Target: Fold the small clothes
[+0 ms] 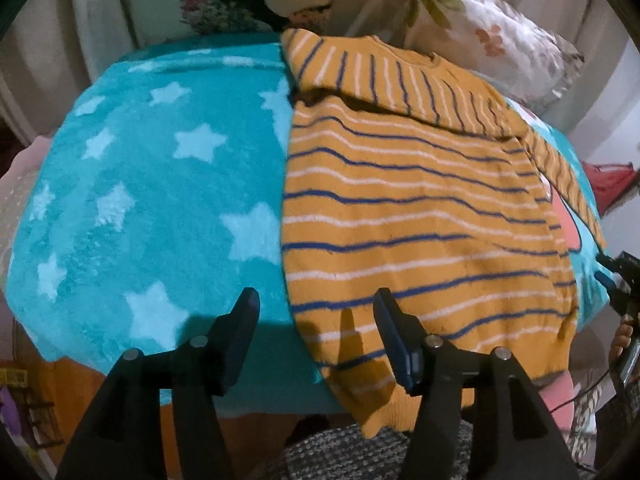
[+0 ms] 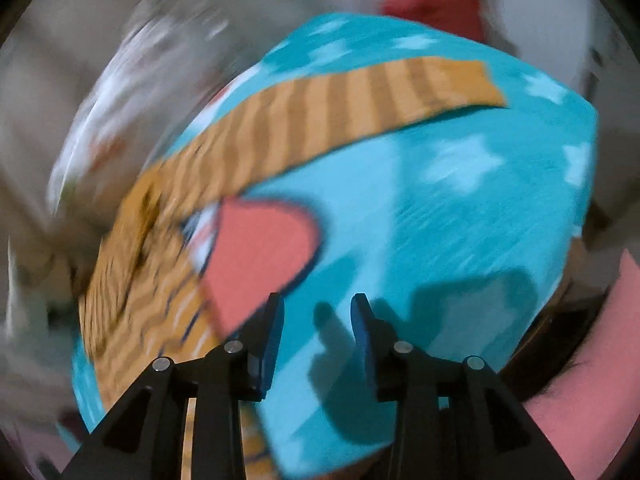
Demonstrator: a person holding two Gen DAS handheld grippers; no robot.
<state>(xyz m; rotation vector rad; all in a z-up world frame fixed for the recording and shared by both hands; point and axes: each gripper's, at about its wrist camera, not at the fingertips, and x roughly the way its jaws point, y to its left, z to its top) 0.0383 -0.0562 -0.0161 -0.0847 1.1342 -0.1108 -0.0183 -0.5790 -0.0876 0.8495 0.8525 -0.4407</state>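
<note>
Nearest you, your left gripper (image 1: pixel 316 300) hovers with its jaws moderately apart and nothing between them, straddling the sweater's left edge at about 6 o'clock in the left wrist view: one finger sits over the blanket, the other over the knit. That reads as a position for taking the hem or side seam next.

Your right gripper (image 2: pixel 317 304) is also parted, narrower, and holds nothing; it hangs over bare blanket at 6 o'clock in its own blurred view, with the pink heart patch (image 2: pixel 260 256) just beyond its left finger.

The mustard striped sweater (image 1: pixel 420 208) lies flat on the turquoise star blanket (image 1: pixel 160 184), filling the centre towards 3 o'clock. One sleeve is already folded across the chest near 12 o'clock, so I judge the fold half begun. The other sleeve (image 2: pixel 360 100) stretches out loose across the blanket, towards 1 o'clock in the right wrist view; it probably needs bringing in.

Farther off, a floral pillow (image 1: pixel 492 36) crowds the collar at 1 o'clock, and something red (image 1: pixel 608 184) sits at 3 o'clock. The sweater's hem hangs over the blanket's near edge, which may drag when you lift.
</note>
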